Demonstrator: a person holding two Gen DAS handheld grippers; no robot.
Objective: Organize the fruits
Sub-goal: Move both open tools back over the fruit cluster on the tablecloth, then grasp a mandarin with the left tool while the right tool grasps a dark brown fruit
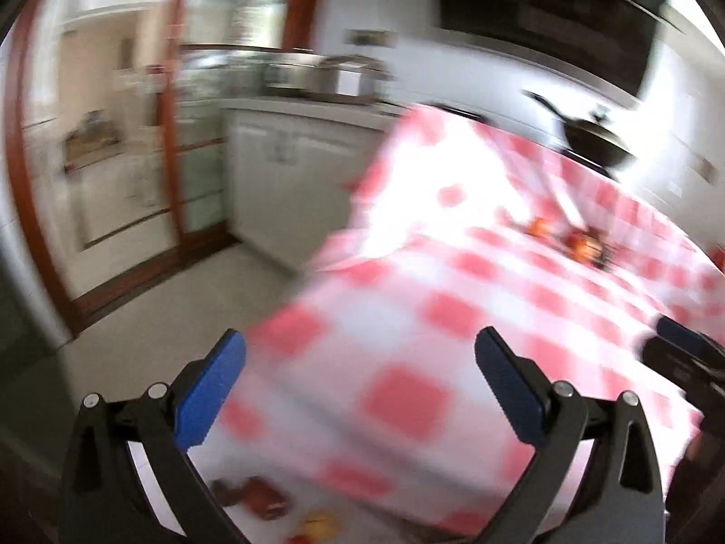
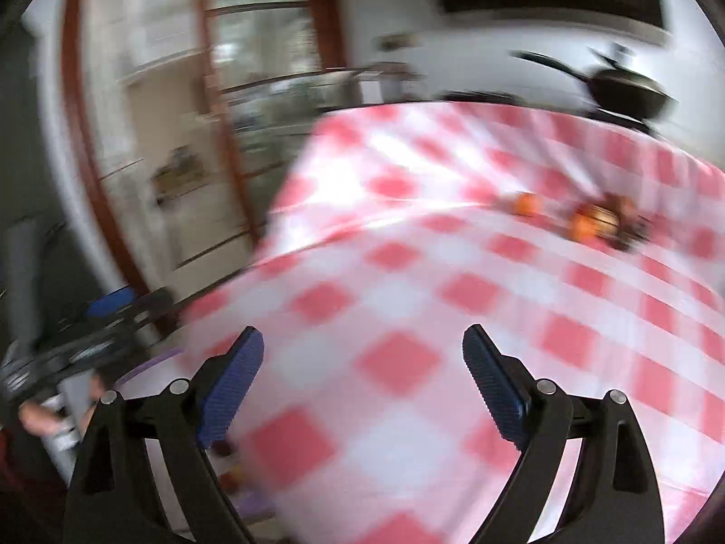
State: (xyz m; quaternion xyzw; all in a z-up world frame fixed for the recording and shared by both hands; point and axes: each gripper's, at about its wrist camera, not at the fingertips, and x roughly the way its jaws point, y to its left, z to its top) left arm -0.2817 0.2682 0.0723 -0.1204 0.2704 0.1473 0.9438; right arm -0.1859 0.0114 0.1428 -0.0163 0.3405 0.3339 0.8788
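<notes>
1. Taking the red-and-white checked tablecloth (image 2: 398, 362) as the landmark: both views are smeared by blur, so only coarse placement can be trusted.
2. The left gripper (image 1: 360, 390) has its blue pads spread wide with nothing between them; it hangs over the near edge of the cloth, with floor showing to its left.
3. The right gripper (image 2: 362, 381) is likewise spread and empty; it sits over the near part of the cloth, more squarely above it than the left.
4. The fruits lie far across the cloth, up and to the right of both sets of fingers: a lone orange fruit (image 2: 525, 204), and just right of it an orange fruit (image 2: 582, 224) against a dark basket-like shape (image 2: 627, 222) whose form I cannot make out; the same group appears in the left view at the cloth's far right (image 1: 584, 245).
5. Blurred red and yellow items (image 1: 317, 523) show below the near edge of the cloth, under the left gripper; whether they are fruit I cannot tell.
6. Judgement: the right gripper looks the nearer and better aligned to the far group; a reach forward and rightward is called for; the lone fruit is round, so no long axis governs the grasp.
7. A dark pan (image 2: 630, 86) stands beyond the cloth's far edge, well apart from the fruit.
</notes>
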